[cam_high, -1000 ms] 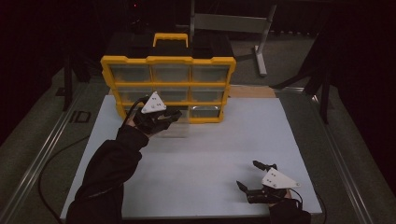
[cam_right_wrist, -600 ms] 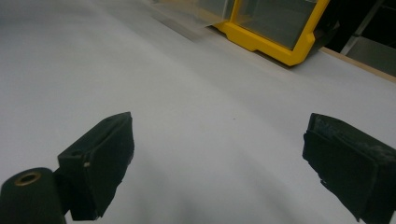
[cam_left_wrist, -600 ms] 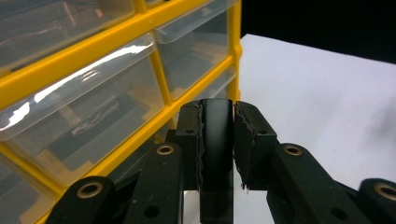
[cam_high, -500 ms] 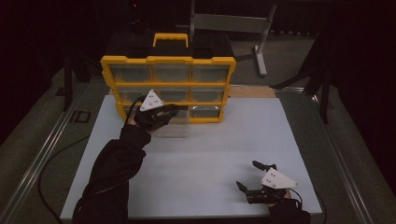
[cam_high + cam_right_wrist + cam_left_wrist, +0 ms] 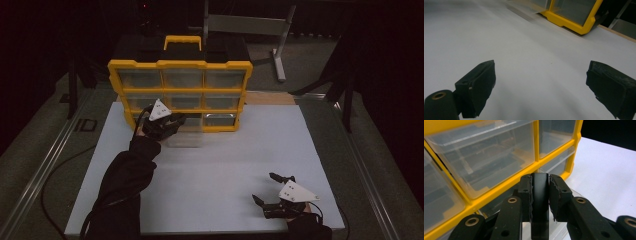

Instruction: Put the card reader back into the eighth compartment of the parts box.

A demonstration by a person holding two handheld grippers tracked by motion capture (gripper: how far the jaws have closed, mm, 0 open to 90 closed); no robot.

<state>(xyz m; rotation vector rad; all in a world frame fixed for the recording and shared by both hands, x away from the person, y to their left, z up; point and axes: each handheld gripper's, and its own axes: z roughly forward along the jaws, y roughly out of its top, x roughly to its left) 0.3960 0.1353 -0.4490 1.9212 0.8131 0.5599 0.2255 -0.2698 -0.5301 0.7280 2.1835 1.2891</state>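
The left gripper (image 5: 176,121) is clenched on the dark front tab (image 5: 539,195) of a clear drawer (image 5: 186,136), its pads pressing that tab from both sides in the left gripper view. Behind it stands the yellow organizer (image 5: 180,65), its rows of clear bins directly ahead of the jaws; the white table (image 5: 210,170) lies beneath. The drawer sits drawn out of the bottom row, its long axis running from the cabinet back toward the left hand, so pulling along that line looks like the way to free it. The right gripper (image 5: 272,190) rests well apart, jaws spread wide, holding nothing.
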